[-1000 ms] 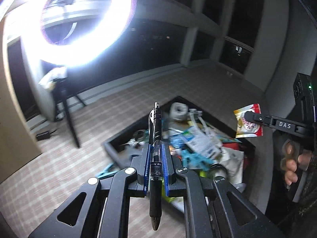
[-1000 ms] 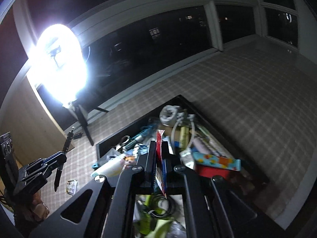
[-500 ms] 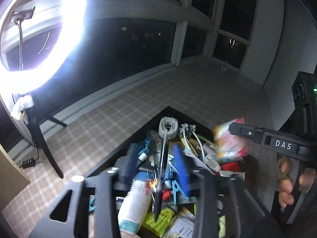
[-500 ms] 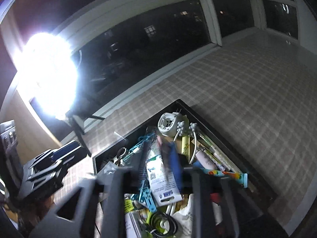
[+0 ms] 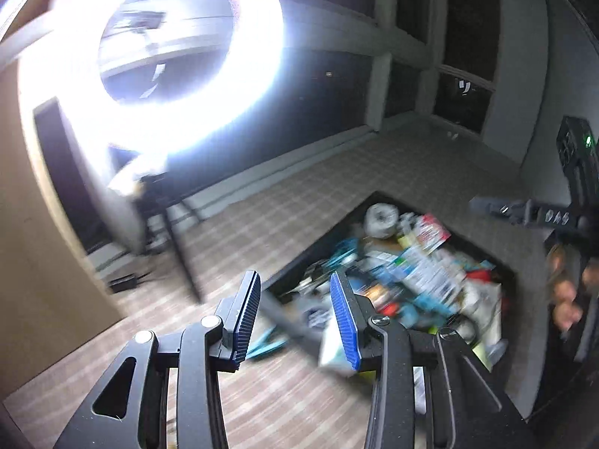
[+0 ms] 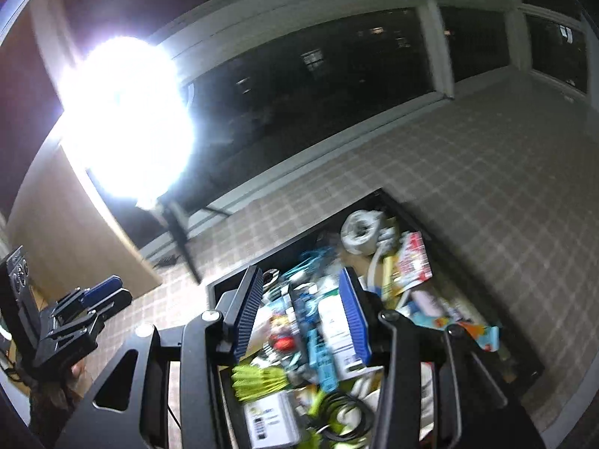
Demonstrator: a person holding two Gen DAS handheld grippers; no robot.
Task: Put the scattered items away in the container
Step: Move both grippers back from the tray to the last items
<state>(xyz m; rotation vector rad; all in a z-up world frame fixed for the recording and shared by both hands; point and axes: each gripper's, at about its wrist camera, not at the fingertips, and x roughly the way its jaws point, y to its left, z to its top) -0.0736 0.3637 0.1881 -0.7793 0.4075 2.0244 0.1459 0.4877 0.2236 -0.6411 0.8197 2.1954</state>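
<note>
Container (image 6: 221,288) crammed with clutter; left claw (image 5: 295,316) parted, empty; right claw (image 6: 303,312) opening, empty.

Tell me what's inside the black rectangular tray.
The black rectangular tray holds a heap: a white tape roll, red-and-white packet, coiled black cable and yellow-green pieces. Its floor is hidden.

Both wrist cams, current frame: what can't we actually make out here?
- Left wrist view: items in the black container are motion-smeared; no labels readable.
- Left wrist view: dark stick-like object past the left gripper, too blurred to identify.
- Right wrist view: container's near end hidden behind the right gripper.
- Both views: ring light glare washes out its surroundings.
</note>
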